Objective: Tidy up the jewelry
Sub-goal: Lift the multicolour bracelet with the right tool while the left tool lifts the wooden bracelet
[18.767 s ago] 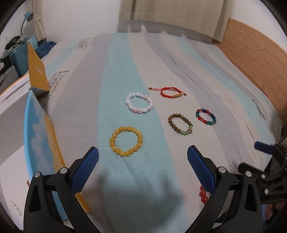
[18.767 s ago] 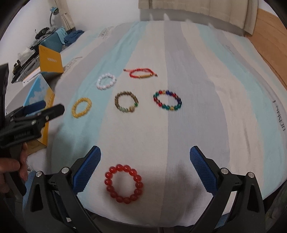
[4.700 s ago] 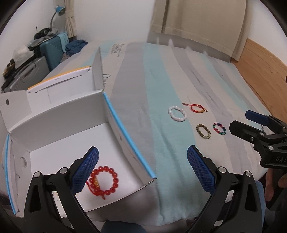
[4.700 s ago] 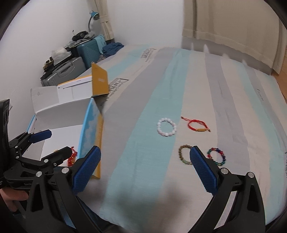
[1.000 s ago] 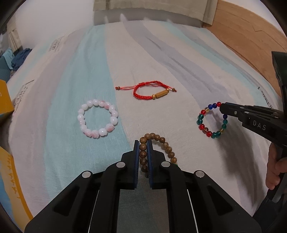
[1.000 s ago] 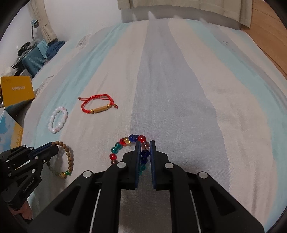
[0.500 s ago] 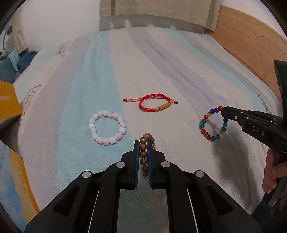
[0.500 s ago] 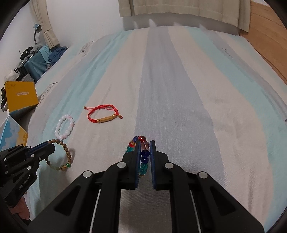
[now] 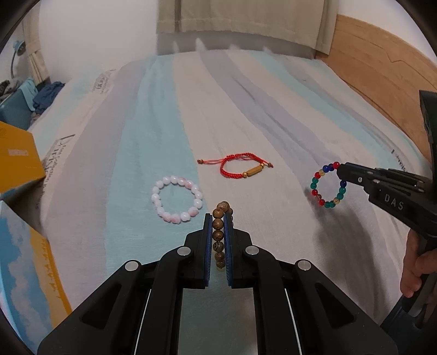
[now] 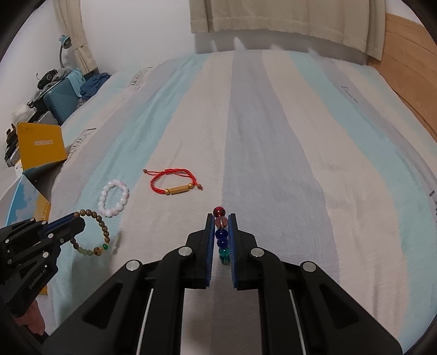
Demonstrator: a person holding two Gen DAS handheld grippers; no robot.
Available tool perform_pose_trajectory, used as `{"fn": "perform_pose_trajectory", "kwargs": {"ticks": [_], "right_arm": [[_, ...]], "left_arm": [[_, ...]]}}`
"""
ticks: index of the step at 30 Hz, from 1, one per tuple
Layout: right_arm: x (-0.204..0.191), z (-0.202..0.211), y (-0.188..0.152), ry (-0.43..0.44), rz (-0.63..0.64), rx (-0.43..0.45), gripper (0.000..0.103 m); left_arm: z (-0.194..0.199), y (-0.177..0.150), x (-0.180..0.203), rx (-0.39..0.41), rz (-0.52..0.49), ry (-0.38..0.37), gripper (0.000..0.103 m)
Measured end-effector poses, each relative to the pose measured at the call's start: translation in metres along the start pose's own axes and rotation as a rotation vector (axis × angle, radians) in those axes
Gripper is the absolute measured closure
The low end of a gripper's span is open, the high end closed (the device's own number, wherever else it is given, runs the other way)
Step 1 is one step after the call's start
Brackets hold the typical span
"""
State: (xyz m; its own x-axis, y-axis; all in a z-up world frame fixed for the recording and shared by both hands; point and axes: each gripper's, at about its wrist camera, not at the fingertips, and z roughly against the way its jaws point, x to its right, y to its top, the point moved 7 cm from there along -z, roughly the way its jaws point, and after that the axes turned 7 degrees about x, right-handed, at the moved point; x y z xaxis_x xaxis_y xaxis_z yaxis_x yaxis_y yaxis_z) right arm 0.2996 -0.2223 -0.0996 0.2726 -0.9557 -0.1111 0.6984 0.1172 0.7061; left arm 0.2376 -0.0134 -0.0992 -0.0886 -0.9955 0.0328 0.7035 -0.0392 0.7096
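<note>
Striped bed point(image 9: 164, 131) — beige curtain point(image 9: 245, 21).

white letters "das" on the body of the right gripper point(image 9: 340, 170); pale lettering "genrobot.ai" on the left gripper point(image 10: 77, 219); print on the bedsheet point(image 10: 273, 136) and yellow box point(image 10: 41, 148) illegible.

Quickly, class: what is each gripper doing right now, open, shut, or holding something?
Left gripper: shut on the brown wooden bead bracelet.
Right gripper: shut on the multicoloured glass bead bracelet.

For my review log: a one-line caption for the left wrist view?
Left gripper shut on brown wooden-bead bracelet; right gripper lifting multicoloured glass-bead bracelet.
</note>
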Motion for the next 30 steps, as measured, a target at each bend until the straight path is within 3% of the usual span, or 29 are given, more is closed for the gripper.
{"fn": "perform_pose_trajectory", "kwargs": {"ticks": [13, 30], "right_arm": [[-0.035, 0.026, 0.009, 0.029, 0.006, 0.017, 0.094], [-0.087, 0.054, 0.016, 0.062, 0.044, 0.023, 0.094]], "left_arm": [[0.037, 0.011, -0.021, 0.028, 0.022, 0.017, 0.096], [0.08, -0.003, -0.061, 0.019, 0.038, 0.067, 0.095]]}}
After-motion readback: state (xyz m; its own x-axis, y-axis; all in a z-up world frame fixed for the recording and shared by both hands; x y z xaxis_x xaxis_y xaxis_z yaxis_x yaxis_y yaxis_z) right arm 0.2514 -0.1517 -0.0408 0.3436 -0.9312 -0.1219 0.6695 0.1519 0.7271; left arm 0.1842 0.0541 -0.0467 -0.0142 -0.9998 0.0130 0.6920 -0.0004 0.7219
